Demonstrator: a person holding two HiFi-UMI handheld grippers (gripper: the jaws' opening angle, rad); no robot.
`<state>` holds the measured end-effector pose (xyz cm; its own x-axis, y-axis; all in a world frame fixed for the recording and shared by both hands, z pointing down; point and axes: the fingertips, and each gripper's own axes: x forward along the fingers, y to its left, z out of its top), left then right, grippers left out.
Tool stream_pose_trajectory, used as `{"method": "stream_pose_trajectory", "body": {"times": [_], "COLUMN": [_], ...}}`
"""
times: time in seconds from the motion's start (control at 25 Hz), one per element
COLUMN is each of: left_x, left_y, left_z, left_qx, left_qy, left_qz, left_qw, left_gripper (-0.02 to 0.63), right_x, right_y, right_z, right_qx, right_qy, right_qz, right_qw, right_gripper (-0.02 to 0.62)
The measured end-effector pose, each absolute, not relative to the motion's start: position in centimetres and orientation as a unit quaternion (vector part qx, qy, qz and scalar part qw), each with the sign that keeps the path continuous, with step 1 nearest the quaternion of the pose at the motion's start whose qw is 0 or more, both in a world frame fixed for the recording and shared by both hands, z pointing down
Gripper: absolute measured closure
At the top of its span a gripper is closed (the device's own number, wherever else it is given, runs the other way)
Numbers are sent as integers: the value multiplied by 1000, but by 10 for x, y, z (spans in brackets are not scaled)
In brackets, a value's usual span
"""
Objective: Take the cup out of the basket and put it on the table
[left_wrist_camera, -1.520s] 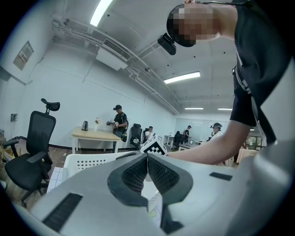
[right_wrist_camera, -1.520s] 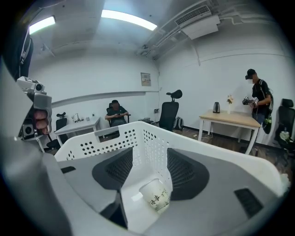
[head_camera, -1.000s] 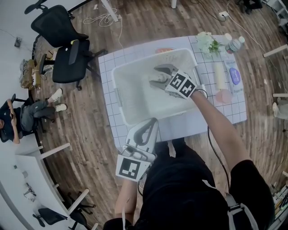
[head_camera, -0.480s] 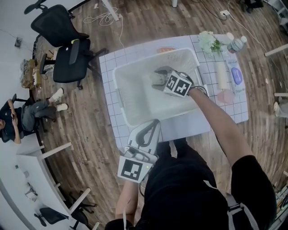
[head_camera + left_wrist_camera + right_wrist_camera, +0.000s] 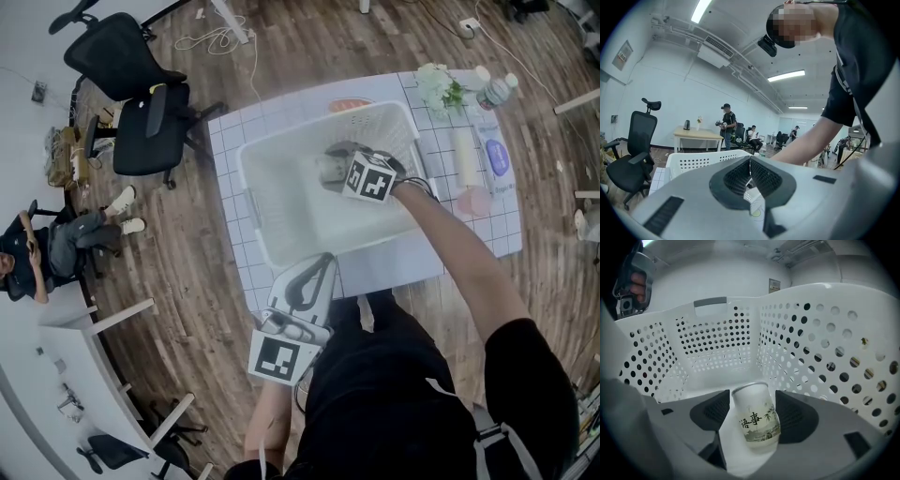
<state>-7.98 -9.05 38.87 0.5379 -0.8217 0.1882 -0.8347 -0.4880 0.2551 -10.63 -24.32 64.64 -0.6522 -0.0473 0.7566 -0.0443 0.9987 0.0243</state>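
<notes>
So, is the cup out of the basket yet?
Not yet. Nothing is finished: the cup sits inside the basket. The right gripper is around it; its jaws have just been opening wide and are not squeezing. Left to do: grab it, lift it out, set it on the table.

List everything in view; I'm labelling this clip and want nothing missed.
basket: one, white, on the table
cup: one, white with dark print, in the basket
table: one, white grid top, under the basket
flowers: one bunch, white and green, table's far right corner
bottle: one, clear, beside the flowers
office chairs: two, black, floor left of table
left tongs: one, grey, shut, empty, at the table's near edge
right tongs: one, grey, in the basket, jaws just opening, cup between them, ungripped
</notes>
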Motion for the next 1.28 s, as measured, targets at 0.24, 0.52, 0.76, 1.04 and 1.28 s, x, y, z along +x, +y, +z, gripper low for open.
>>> {"method": "stream_pose_trajectory", "body": {"times": [0.24,0.52,0.76,1.04,1.28], "left_x": [-78,-77,-78,-81,-82], "left_y": [-91,-91,-90,-89,-88], "left_z": [391,392,393,391,390], "left_qx": [863,863,862,861,861], "left_qy": [-478,-477,-479,-483,-483], "left_qz": [23,23,21,21,22], "left_qw": [160,164,164,162,159], "left_gripper": [595,595,595,595,595], "right_x": [-106,-101,-102,-101,-104], "right_y": [-242,-236,-235,-238,-240], "right_z": [657,674,676,675,665], "right_qx": [18,3,-3,5,12], "right_qy": [-904,-890,-885,-886,-894], "right_qz": [-6,-23,-44,-38,-19], "right_qw": [428,455,464,463,448], "right_gripper": [295,295,295,296,296]}}
